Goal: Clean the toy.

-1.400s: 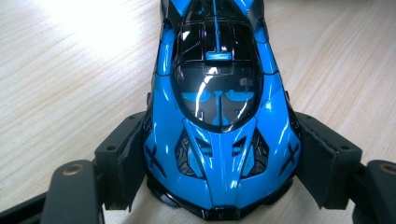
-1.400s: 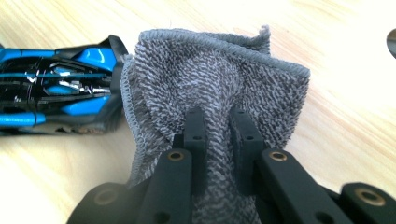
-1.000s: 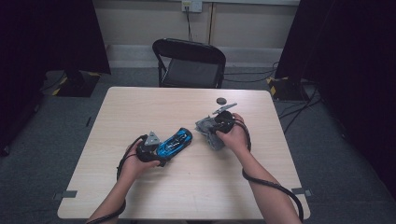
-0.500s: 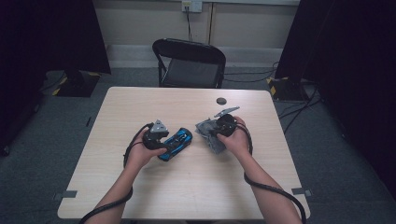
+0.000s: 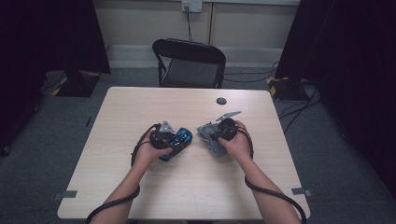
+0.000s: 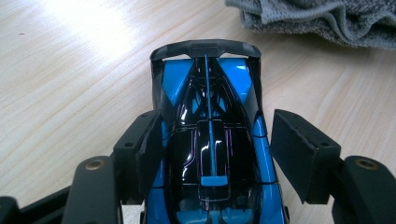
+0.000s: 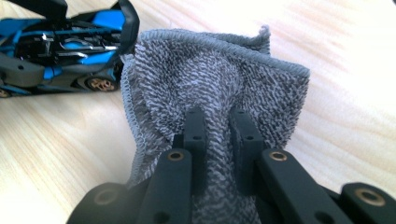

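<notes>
1. Landmark: the blue toy car, sitting on the table a little left of centre and nearer my edge. Everything below is placed against it.
2. Left gripper has slid across the table since a second ago, and the car has come along with it, toward the grey cloth. The gap between car and cloth is now small.
3. Left jaws have just been closing, with the car between them. In the left gripper view the left pad touches the car's flank; the right pad stands just off the other side. Part-open, bracketing the car, not yet clamped.
4. Right gripper is just right of the car and has stayed where it was. Its jaws are pinched nearly closed on a bunched fold of the cloth, firmly held.
5. Reading: car brought within reach of the cloth, so I judge a wipe-down is being set up. Left grip needs to finish closing first, or the car will roll under the cloth.
</notes>
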The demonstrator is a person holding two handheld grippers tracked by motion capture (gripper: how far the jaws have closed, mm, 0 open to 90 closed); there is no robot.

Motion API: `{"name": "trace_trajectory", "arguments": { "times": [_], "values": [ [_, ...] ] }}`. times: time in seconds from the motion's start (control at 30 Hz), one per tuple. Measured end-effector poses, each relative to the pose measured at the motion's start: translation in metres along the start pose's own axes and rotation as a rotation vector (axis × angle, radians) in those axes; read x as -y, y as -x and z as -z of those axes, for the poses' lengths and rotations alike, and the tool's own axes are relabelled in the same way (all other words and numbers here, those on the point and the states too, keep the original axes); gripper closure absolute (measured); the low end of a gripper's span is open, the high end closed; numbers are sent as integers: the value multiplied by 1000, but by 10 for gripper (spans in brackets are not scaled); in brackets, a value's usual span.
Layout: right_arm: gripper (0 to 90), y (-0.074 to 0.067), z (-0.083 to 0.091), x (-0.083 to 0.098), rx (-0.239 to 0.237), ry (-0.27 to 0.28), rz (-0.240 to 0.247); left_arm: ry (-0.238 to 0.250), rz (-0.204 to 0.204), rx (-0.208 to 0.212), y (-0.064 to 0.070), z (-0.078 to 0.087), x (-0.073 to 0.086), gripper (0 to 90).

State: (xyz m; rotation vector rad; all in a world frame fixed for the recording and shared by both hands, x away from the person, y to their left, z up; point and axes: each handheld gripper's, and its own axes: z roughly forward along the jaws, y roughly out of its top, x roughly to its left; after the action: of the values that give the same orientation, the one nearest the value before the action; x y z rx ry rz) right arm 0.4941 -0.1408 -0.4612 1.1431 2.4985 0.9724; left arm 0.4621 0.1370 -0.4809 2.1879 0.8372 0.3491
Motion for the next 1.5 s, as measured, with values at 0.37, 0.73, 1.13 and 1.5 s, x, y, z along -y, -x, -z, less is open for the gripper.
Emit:
{"name": "trace_trajectory", "arguments": {
  "times": [0.37, 0.73, 1.13, 1.5],
  "values": [
    [800, 2, -1, 3, 2, -4, -1, -33, -12, 16, -5, 3, -6, 438],
    [800, -1, -7, 6, -3, -3, -9, 12, 24, 10, -5, 1, 0, 423],
    [803, -29, -18, 10, -16, -26, 40, 15, 16, 8, -4, 3, 1, 440],
    [807, -56, -17, 14, -40, -27, 92, 5, 11, 1, -4, 3, 0, 441]
  ]
}}
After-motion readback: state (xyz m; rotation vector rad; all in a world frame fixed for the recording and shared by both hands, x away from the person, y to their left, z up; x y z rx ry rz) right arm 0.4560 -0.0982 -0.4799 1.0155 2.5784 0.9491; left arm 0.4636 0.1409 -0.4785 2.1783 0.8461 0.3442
